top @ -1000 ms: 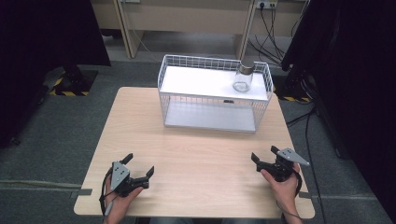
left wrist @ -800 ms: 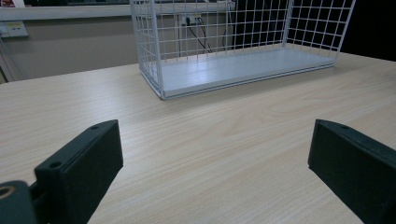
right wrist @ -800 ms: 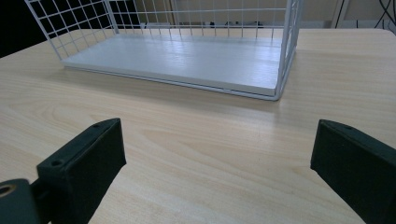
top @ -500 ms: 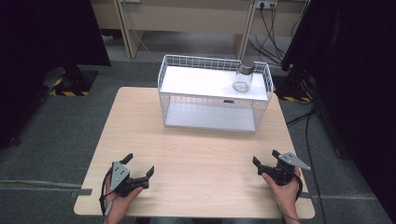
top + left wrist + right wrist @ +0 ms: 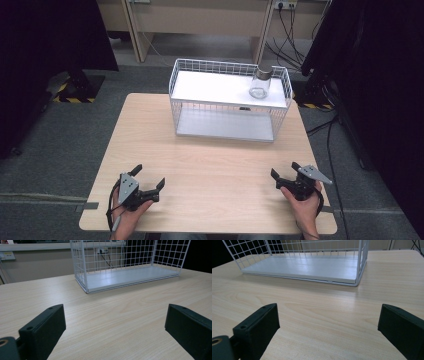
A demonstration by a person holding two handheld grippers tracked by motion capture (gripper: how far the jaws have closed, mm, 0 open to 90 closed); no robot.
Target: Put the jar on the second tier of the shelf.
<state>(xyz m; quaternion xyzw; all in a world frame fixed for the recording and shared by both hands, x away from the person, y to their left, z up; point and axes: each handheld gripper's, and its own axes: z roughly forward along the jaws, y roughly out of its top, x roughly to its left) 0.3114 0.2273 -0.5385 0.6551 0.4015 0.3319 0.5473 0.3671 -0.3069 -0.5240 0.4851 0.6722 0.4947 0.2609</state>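
The likeliest thing to be handled is the glass jar (image 5: 260,83), standing upright with a dark lid on the top shelf of the white wire rack (image 5: 229,101), toward the rack's right end at about 1 o'clock from the middle of the surface (image 5: 210,160). The rack's long axis runs 9 to 3 o'clock, its lower shelf bare. The jar lies forward of both grippers and well apart from them. The right gripper (image 5: 287,176), near the edge at 5 o'clock, looks the nearer, with the jar at roughly 11 o'clock from it. From the left gripper (image 5: 149,177), at 7 o'clock, it lies toward 1 o'clock. Both have their jaws spread wide, holding nothing. No label or writing can be read.
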